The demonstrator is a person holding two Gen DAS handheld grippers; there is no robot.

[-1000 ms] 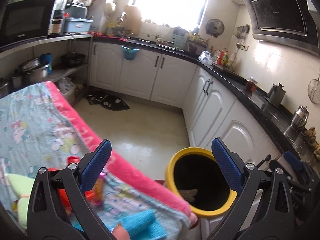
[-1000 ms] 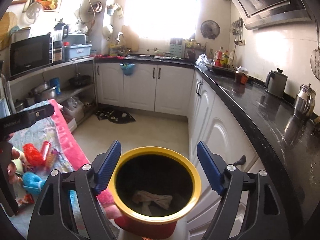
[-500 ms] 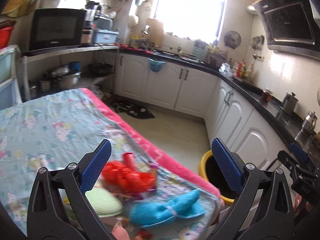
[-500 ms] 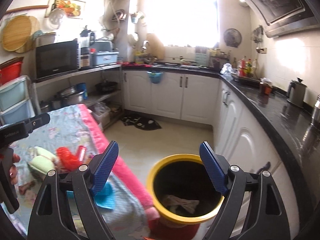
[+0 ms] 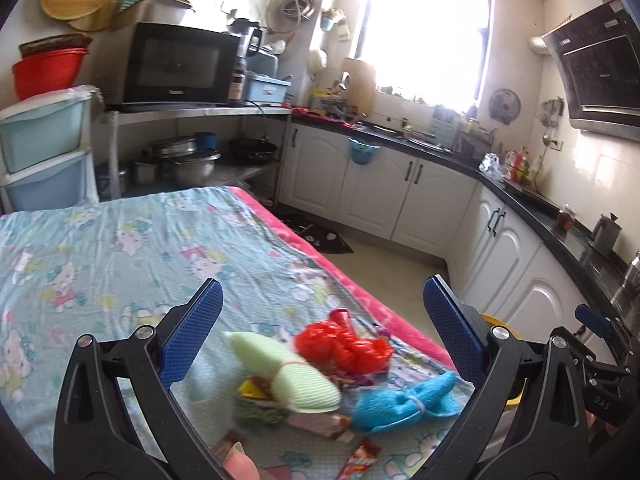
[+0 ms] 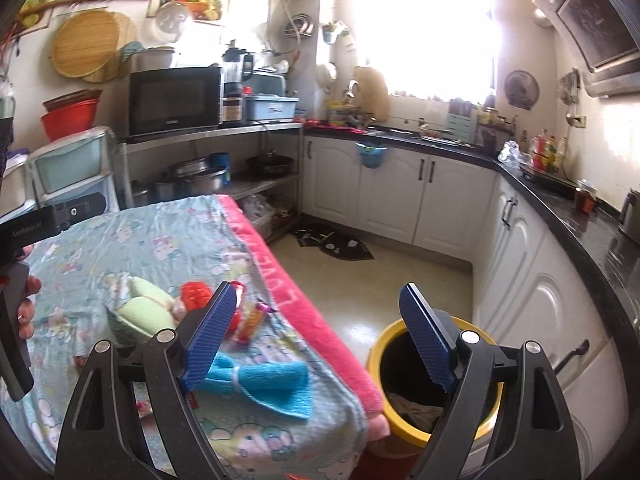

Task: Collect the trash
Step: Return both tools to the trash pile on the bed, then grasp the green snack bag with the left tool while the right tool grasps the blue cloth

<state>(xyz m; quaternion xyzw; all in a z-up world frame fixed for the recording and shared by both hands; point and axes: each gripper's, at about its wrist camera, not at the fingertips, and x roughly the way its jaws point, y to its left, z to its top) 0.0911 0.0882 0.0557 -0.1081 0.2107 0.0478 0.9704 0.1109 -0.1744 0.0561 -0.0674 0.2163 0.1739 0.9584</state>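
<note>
The right gripper (image 6: 316,332), jaws wide apart and empty, hangs over the pink edge of the blanket-covered table (image 6: 304,312), where a blue cloth (image 6: 264,380), a green cloth (image 6: 140,312) and a red bag (image 6: 196,294) lie beside the yellow-rimmed bin (image 6: 384,360) on the floor.

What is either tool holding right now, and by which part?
Nothing. The left tool and the right tool are both open and empty; the red bag and blue cloth lie untouched on the table.

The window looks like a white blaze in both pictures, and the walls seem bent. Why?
Left view: window overexposed, glare washing the wall; cabinets curve from fisheye distortion; trash slightly blurred. Right view: same blown-out window, bowed counter.
</note>
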